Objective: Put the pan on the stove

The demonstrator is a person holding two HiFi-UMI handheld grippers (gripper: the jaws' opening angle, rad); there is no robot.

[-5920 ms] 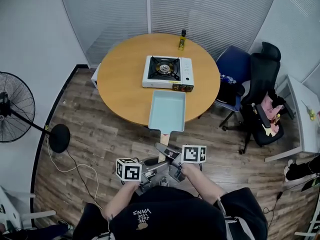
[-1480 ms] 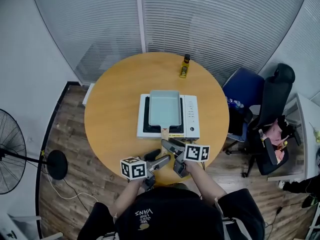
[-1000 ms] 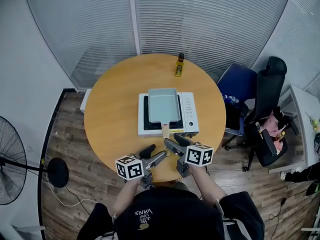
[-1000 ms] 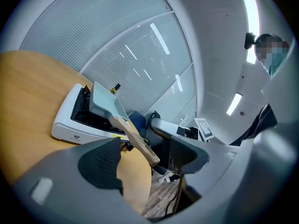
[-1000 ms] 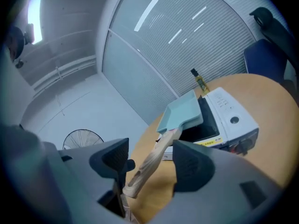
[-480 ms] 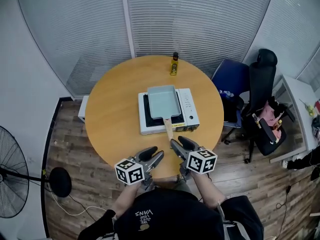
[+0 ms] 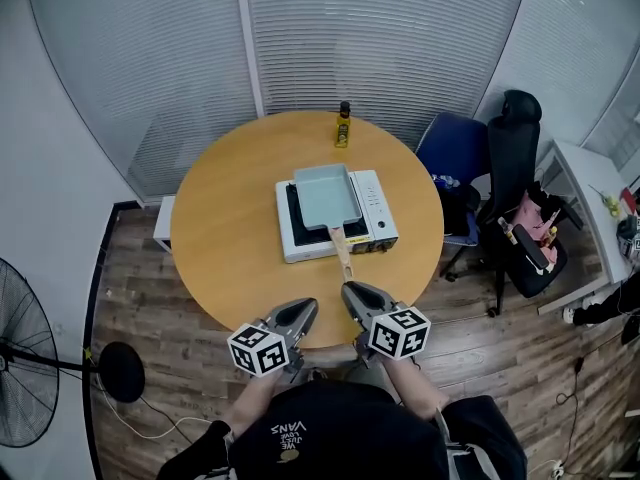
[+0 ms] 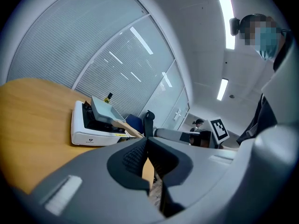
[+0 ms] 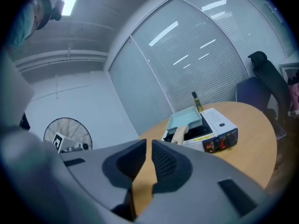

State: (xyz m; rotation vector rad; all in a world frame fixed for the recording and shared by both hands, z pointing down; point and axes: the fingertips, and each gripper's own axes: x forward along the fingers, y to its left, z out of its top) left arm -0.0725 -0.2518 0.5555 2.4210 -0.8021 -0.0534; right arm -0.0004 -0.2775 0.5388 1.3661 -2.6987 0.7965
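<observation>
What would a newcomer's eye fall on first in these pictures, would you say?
First, the pale blue rectangular pan sitting on the white portable stove in the middle of the round wooden table, its wooden handle pointing toward the person. Next, the left gripper and right gripper at the table's near edge, both empty: the left shut, the right's fingers closing with nothing between them.

Your pan (image 7: pixel 325 193) is pale blue-green with a light wooden handle (image 7: pixel 343 251), and your stove (image 7: pixel 368 208) is white with a black burner well. The surface (image 7: pixel 225 238) is warm orange-tan, the bottle (image 7: pixel 343 128) yellow, and the floor (image 7: pixel 150 318) brown wood-plank.
</observation>
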